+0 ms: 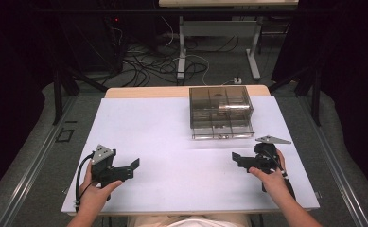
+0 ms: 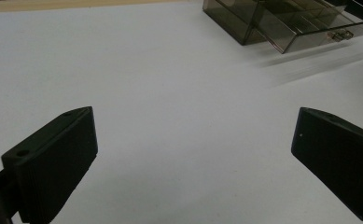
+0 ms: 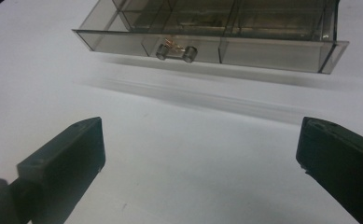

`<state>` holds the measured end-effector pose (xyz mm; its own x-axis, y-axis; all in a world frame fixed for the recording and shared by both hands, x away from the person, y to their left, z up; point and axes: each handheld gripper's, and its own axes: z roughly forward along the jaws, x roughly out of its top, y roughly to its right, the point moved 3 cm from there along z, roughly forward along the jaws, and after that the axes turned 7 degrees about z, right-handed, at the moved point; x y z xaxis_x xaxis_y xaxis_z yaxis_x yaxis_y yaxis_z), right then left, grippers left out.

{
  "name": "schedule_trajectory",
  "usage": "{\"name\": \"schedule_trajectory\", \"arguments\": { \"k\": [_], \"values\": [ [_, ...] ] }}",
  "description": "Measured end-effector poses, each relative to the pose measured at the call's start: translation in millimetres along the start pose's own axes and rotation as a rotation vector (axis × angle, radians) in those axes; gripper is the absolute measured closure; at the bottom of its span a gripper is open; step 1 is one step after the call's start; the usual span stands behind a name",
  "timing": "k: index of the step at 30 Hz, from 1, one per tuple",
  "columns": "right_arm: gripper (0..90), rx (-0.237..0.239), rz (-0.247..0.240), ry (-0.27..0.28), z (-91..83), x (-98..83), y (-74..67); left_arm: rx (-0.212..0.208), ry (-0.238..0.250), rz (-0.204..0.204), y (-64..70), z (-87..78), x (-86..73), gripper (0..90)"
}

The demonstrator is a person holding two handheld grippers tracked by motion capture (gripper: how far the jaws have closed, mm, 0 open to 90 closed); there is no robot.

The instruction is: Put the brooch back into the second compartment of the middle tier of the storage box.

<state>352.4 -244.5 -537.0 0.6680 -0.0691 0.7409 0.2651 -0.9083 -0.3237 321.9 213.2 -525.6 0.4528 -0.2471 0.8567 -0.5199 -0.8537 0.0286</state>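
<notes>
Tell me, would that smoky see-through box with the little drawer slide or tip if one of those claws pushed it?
The box looks like thin rigid plastic, so probably light and likely to slide on the smooth white table rather than tip, since it sits low and wide. Its drawer stands slightly out, so a nudge there might just push the drawer in.

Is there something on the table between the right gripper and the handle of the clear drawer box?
Nothing visible. Bare white table lies between the open right gripper and the handle on the clear drawer box.
</notes>
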Motion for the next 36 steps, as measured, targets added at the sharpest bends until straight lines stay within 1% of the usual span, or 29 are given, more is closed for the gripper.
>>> {"name": "schedule_trajectory", "arguments": {
  "k": [2,3,6,8,10,12,13,14,16,20,21,24,25,26,31,32,36],
  "values": [
    [1.0,-0.005,0.002,-0.009,1.3,-1.6,2.7,0.0,0.0,0.0,-0.1,0.0,0.0,0.3],
    [1.0,-0.01,0.005,-0.005,2.1,-1.8,3.7,0.0,0.0,-0.001,-0.2,0.0,0.0,0.3],
    [1.2,-0.014,0.025,-0.006,2.2,-2.0,4.4,0.0,0.0,-0.001,-0.3,-0.1,0.0,0.3],
    [1.3,-0.012,0.018,-0.004,2.2,-2.4,6.2,0.001,0.0,0.002,-0.6,0.0,0.1,0.3],
    [1.4,-0.017,0.027,-0.007,2.3,-3.0,6.1,-0.001,0.0,-0.001,-0.5,0.1,0.0,0.3],
    [1.4,-0.019,0.017,-0.003,2.6,-3.1,7.4,-0.001,0.001,-0.002,-0.5,0.1,0.1,0.3],
    [1.5,-0.015,0.03,-0.008,2.8,-3.8,6.3,0.002,-0.001,0.006,-1.1,-0.1,0.1,0.3],
    [1.5,-0.016,0.029,-0.01,2.9,-4.3,6.4,-0.001,0.002,-0.003,-0.5,0.1,0.2,0.3],
    [1.5,-0.023,0.013,-0.011,3.8,-5.0,7.6,0.002,0.0,0.006,-1.2,-0.2,0.2,0.3],
    [1.5,-0.025,0.021,-0.011,4.2,-5.4,6.8,0.0,0.001,-0.001,-1.1,0.1,0.2,0.3],
    [1.5,-0.024,0.015,-0.009,4.2,-5.1,7.3,0.0,0.001,-0.001,-1.0,0.2,0.1,0.3],
    [1.5,-0.027,0.021,-0.01,3.9,-5.1,8.4,0.001,0.001,0.002,-1.3,-0.1,0.4,0.3],
    [1.6,-0.027,0.029,-0.009,3.8,-5.1,8.2,0.0,0.001,-0.001,-1.0,-0.3,0.4,0.3],
    [1.6,-0.022,0.032,-0.006,3.6,-5.1,8.4,0.001,0.001,0.0,-1.0,-0.6,0.5,0.3],
    [1.7,-0.032,0.04,-0.004,3.2,-6.1,9.4,-0.001,0.003,-0.005,-1.4,-1.1,0.8,0.3],
    [1.7,-0.036,0.026,-0.005,3.4,-6.5,10.9,0.001,0.003,-0.002,-1.9,-0.9,0.8,0.3],
    [1.7,-0.035,0.037,-0.015,4.1,-8.2,11.8,0.0,0.005,-0.007,-1.9,0.1,0.9,0.3]
  ]
}}
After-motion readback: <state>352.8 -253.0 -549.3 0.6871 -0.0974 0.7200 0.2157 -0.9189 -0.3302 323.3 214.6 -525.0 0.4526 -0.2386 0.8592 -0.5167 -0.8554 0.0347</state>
